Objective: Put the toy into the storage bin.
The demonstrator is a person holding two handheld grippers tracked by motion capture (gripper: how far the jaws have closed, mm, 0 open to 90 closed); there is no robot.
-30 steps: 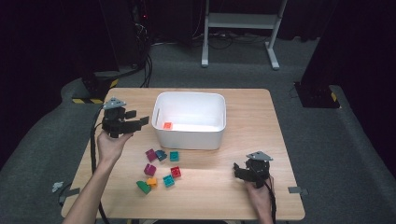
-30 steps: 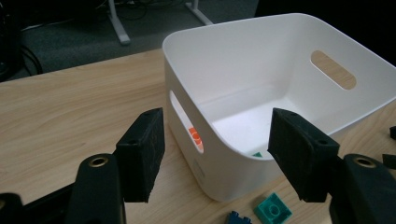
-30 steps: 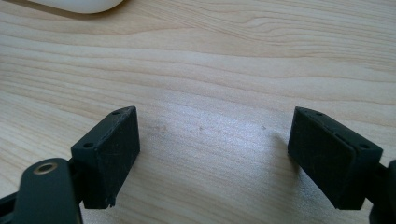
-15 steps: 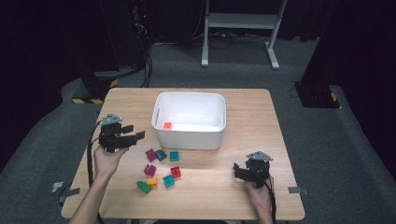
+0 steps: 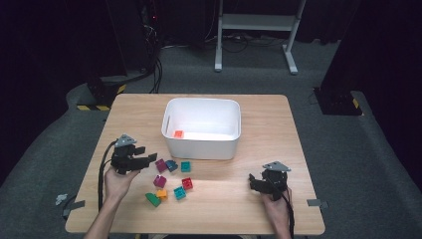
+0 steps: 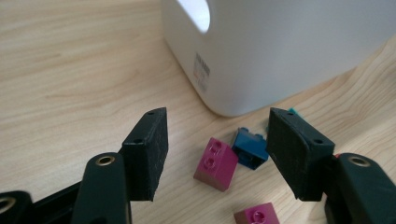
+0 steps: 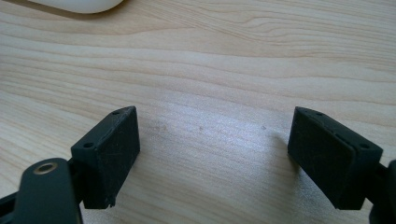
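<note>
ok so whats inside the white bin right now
One small orange block lies on the floor of the white bin, near its left wall. The rest of the visible floor looks bare; the strip behind the near wall is hidden.

On the light wooden counter [image 5: 259,112] stands a white rectangular plastic bin [image 5: 202,128] with a small orange brick [image 5: 178,134] inside near its left wall. In front of the bin lie loose plastic bricks: a magenta brick [image 5: 160,165], a dark blue brick [image 5: 171,165], a teal brick [image 5: 185,167], a red brick [image 5: 187,183] and a green brick [image 5: 152,199]. The left gripper [image 5: 149,158] sits just beside the magenta brick, fingers apart. The right gripper [image 5: 255,182] rests well apart from the bricks, on bare wood.
</note>
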